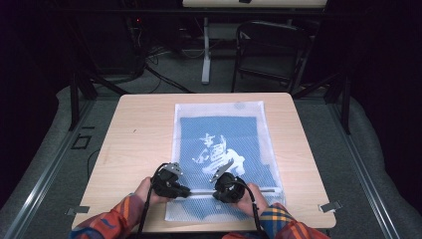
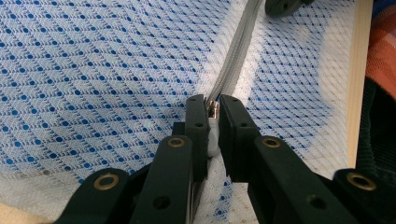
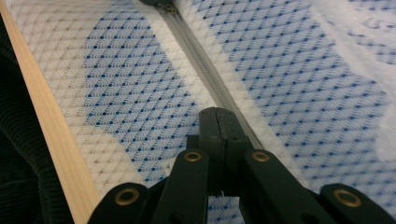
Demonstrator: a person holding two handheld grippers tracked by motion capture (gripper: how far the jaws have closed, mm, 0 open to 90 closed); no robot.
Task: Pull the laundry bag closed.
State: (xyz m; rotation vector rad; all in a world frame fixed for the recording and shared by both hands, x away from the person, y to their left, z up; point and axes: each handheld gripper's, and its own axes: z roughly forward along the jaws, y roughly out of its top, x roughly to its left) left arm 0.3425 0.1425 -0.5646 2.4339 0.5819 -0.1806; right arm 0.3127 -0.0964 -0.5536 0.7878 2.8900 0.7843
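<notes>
On the table: table (image 1: 134, 129) is light wood; a white mesh bag (image 1: 219, 112) lies flat on it, with a blue cloth (image 1: 199, 129) inside.
Bag, place: its near end reaches the table's near edge, close to the person.
Zipper, place: zipper (image 2: 236, 51) runs across the bag's near end, along the table's near edge.
Zipper, long way: it goes side to side, from one gripper to the other.
Left gripper: left gripper (image 2: 213, 112) sits at the zipper's left end, near the bag's left side.
Left jaws: almost together, pinching the small metal zipper pull (image 2: 213, 111).
Right gripper: right gripper (image 3: 218, 122) sits on the zipper farther right, near the bag's middle.
Right jaws: pressed tight together on the bag by the zipper tape; what they grip cannot be seen.
Which way next: the zipper stretches away from the left jaws toward the right gripper, so a pull would likely go that way.
Nearer hand: the left one already has the pull.
</notes>
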